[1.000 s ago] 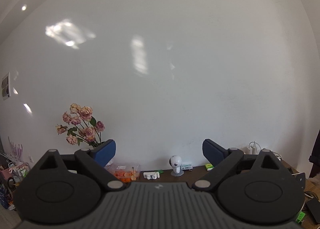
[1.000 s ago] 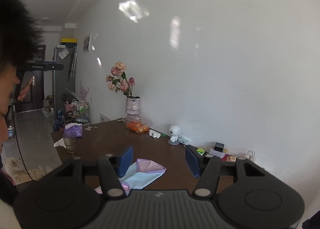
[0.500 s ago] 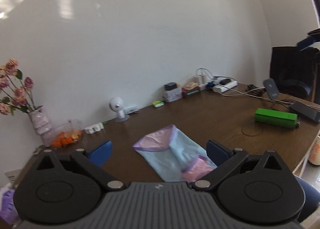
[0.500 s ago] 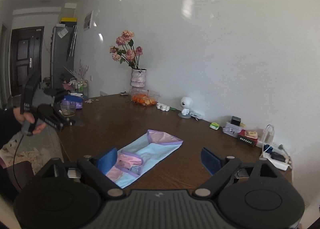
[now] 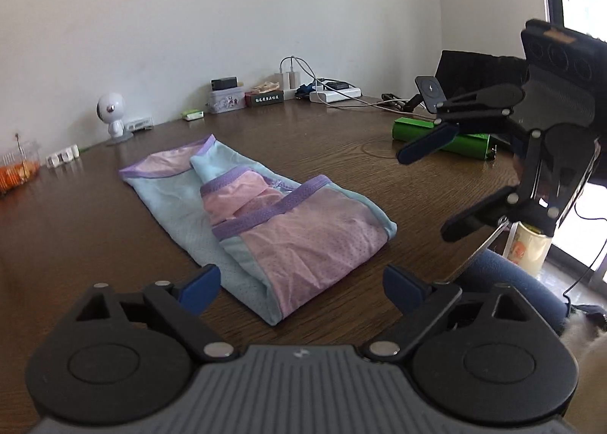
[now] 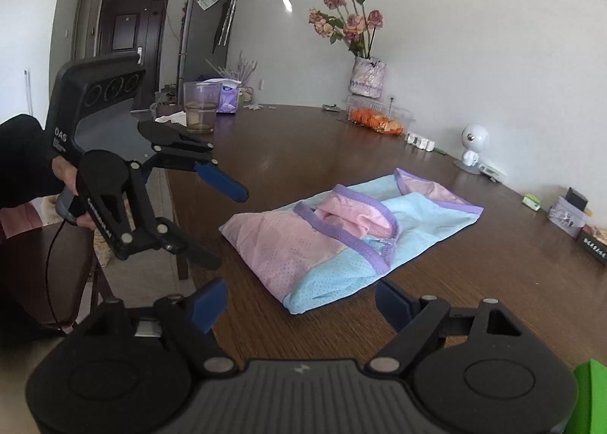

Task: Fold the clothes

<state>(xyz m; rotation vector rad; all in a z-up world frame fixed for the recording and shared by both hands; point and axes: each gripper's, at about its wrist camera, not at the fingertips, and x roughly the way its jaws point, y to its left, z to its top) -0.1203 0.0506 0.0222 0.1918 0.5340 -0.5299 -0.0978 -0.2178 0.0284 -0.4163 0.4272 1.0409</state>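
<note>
Garment (image 5: 261, 221) flat on the table (image 5: 95, 229), mid-frame.
Left gripper (image 5: 301, 284) and right gripper (image 6: 301, 305) at bottom: fingers apart, closing, nothing between.

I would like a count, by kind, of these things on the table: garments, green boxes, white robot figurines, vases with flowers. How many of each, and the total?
Garments: 1, the pink and blue garment
Green boxes: 1, the green box
White robot figurines: 1, the white figurine
Vases with flowers: 1, the vase
Total: 4
</note>
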